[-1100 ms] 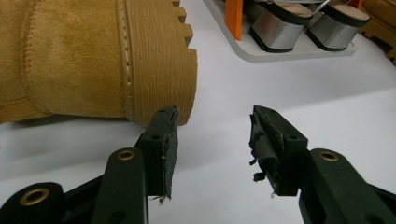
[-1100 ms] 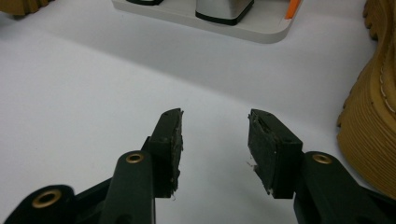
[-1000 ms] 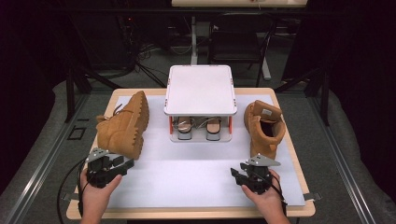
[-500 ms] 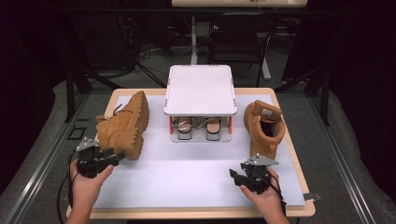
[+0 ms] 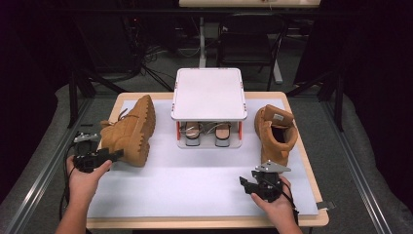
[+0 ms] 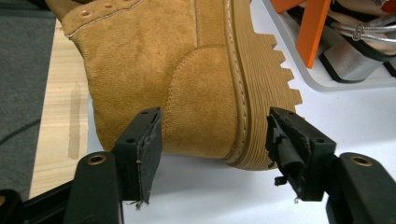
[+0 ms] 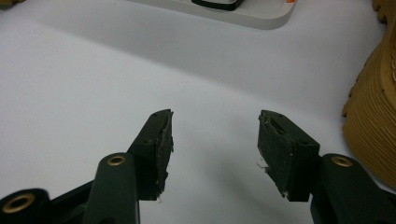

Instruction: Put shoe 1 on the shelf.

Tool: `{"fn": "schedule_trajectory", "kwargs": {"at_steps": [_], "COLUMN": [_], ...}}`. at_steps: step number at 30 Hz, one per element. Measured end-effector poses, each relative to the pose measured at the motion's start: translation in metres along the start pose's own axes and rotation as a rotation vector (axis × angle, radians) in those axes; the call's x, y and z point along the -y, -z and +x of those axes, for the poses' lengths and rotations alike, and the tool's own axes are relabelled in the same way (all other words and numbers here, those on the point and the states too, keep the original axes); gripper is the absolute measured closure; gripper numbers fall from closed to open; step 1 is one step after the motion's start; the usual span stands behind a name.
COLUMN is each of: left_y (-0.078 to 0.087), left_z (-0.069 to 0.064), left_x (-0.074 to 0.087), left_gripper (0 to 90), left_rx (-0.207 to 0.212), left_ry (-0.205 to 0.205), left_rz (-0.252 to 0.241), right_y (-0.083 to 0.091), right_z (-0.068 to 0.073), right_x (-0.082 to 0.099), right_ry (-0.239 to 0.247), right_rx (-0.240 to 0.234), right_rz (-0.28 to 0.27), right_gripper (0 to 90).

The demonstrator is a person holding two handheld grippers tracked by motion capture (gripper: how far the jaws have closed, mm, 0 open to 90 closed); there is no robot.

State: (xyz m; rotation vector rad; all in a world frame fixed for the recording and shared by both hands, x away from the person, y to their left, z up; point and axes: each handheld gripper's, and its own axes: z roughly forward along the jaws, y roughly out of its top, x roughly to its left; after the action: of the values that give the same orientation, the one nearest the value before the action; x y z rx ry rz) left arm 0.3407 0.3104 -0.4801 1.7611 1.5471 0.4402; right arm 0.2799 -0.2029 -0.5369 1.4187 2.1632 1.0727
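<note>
Left gripper view is giving me what I need: the heel of the left boot point(image 6: 187, 79) is sitting straight ahead of the left gripper point(image 6: 212, 140), its two black jaws standing wide on either side of the heel — one by the suede back, the other by the ridged sole — and not pressing on it. Those jaws have just been opening, with nothing clamped. In the high view the left boot point(image 5: 130, 130) is lying on its side near the table's left edge, its long axis running away from me, toe toward the far side and heel toward the left gripper point(image 5: 109, 156), sole turned toward the middle of the table point(image 5: 195, 180). So the left hand point(image 5: 84, 174) is by far the nearer one, and I am judging the coming move as a short push forward and a squeeze across the heel.

The right gripper point(image 5: 248, 184) is hovering over bare white table near the front right, jaws partly open and holding nothing, as the right gripper view confirms point(image 7: 215, 135). The right boot point(image 5: 275, 134) is standing just beyond it, upright, opening upward. Between the boots the white shoe rack point(image 5: 208, 92) is holding a pair of sandals point(image 5: 207, 132) on its lower shelf — just beside the left boot's sole, so a swing inward could be catching its orange post point(image 6: 317, 28).
</note>
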Motion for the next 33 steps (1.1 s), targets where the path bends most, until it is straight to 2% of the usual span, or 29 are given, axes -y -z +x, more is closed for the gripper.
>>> {"fn": "schedule_trajectory", "kwargs": {"at_steps": [2,8,9,14,20,22,25,30,33], "left_y": [-0.001,0.000,0.001,0.002,0.003,0.001,-0.001,-0.009,-0.013], "left_z": [0.003,0.009,0.014,0.019,0.025,0.027,0.031,0.038,0.042], "left_x": [0.000,-0.003,-0.008,-0.015,-0.028,-0.032,-0.037,-0.043,-0.045], "left_gripper": [36.5,36.5,36.5,36.5,36.5,35.6,35.2,31.4,31.4], "left_rx": [-0.003,-0.008,-0.021,-0.029,-0.038,-0.027,-0.036,-0.023,-0.035], "left_ry": [0.023,0.037,0.036,0.051,0.059,0.078,0.097,0.137,0.168], "left_rz": [0.000,0.006,0.019,0.033,0.072,0.087,0.091,0.144,0.158], "right_y": [0.000,-0.001,-0.001,-0.002,-0.003,-0.003,-0.003,-0.005,-0.005], "right_z": [0.000,0.001,0.001,0.001,0.001,0.001,0.001,0.001,0.001], "right_x": [0.000,0.000,0.000,0.001,0.001,0.001,0.002,0.002,0.002], "right_ry": [0.000,0.001,0.001,0.000,-0.003,-0.004,-0.007,-0.007,-0.008], "right_rx": [0.003,-0.004,-0.005,-0.006,-0.007,-0.007,-0.009,-0.012,-0.013], "right_rz": [0.005,0.008,0.009,0.010,0.013,0.015,0.017,0.022,0.023], "right_gripper": [44.7,44.6,44.3,44.1,44.1,44.0,43.9,43.9,43.9]}}
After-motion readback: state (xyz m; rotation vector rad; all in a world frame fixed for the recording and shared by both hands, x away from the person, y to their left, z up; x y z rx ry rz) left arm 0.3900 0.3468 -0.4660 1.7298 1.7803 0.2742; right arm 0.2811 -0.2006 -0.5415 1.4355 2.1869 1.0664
